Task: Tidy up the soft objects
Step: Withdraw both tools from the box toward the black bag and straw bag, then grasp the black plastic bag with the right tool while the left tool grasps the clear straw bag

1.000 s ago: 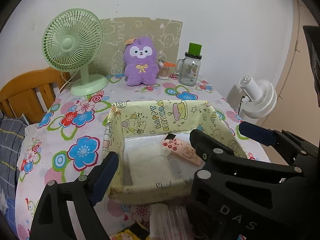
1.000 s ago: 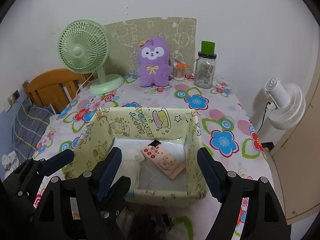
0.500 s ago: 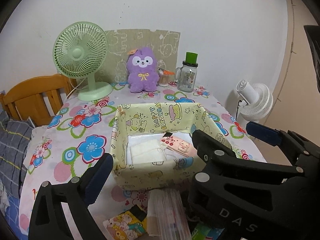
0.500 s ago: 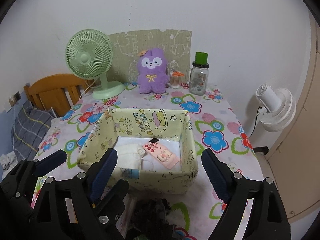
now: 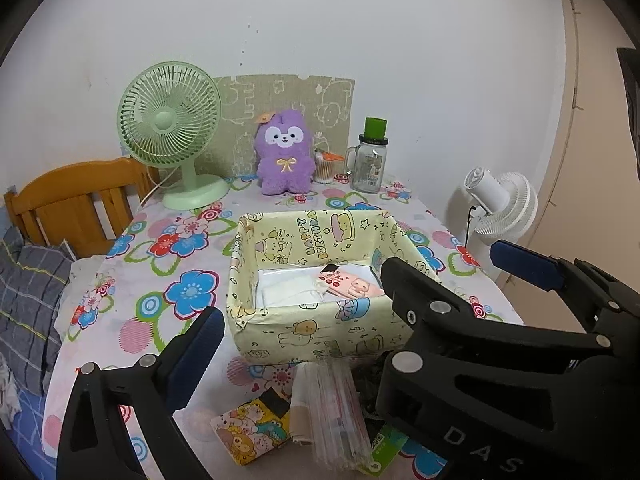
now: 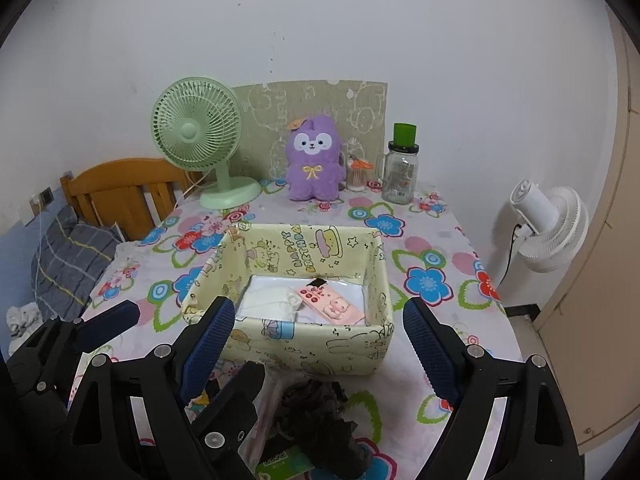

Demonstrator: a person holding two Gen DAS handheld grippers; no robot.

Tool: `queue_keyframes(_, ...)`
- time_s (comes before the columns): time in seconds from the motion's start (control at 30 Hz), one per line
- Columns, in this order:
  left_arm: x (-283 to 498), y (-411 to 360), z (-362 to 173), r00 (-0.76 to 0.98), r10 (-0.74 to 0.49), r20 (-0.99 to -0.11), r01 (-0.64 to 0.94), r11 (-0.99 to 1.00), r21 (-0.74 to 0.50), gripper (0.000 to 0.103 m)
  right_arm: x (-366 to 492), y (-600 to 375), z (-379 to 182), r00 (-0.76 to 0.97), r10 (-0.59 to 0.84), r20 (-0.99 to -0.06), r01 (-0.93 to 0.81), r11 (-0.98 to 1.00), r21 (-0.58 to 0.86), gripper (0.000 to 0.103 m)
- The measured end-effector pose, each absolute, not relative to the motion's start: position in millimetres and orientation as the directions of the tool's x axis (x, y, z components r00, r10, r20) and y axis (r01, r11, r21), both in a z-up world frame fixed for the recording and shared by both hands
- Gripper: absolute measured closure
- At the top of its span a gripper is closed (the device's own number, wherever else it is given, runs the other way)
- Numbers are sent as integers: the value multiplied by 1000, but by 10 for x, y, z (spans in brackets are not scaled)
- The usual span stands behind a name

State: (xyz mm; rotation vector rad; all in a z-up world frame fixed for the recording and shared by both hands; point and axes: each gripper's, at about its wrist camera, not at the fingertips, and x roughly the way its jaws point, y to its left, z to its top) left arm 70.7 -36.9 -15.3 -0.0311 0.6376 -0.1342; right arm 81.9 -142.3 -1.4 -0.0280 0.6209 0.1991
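Nearest the cameras, the left tongs (image 5: 396, 276) and the right tongs (image 6: 320, 336) stood spread wide with nothing gripped. The left tongs' opening had just been widening and nothing lay between the pads; the right tongs' opening had widened a little earlier and likewise enclosed nothing. Below them, on the flowered tabletop (image 5: 132, 300), lay a cartoon-printed packet (image 5: 250, 428), a clear-wrapped packet (image 5: 332, 408) touching it, and a dark crumpled bundle (image 6: 316, 408) just beside. Beyond these sat the yellow printed box (image 6: 320, 344), open-topped; inside it rested white folded cloth (image 6: 268, 300) on the left and a pink packet (image 6: 332, 304) on the right, the two touching. At the tabletop's far edge stood a green fan (image 6: 200, 140), a purple plush toy (image 6: 314, 160) and a glass jar (image 6: 400, 172) with a green lid. A white fan (image 6: 548, 228) stood off the tabletop at right.
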Motion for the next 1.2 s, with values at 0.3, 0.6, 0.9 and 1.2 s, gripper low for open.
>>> queue_keyframes(0.3, 545, -355, -140, 810, -128, -572, 111, 992, -65, 1, 648, -1457, -5, 814, 172, -554, -179, 983, 41, 15)
queue_keyframes(0.6, 429, -334, -158, 818, -149, -556, 130, 989, -74, 1, 501, -1492, -11, 825, 191, -532, -197, 979, 47, 15)
queue_keyframes(0.9, 373, -358, -327, 806, -157, -571, 145, 987, -67, 2, 431, -1491, -185, 815, 194, -546, -203, 978, 46, 15)
queue_keyframes(1.2, 357, -372, -519, 791, -167, -589, 160, 985, -64, 2, 421, -1485, -392, 795, 213, -568, -217, 974, 61, 15)
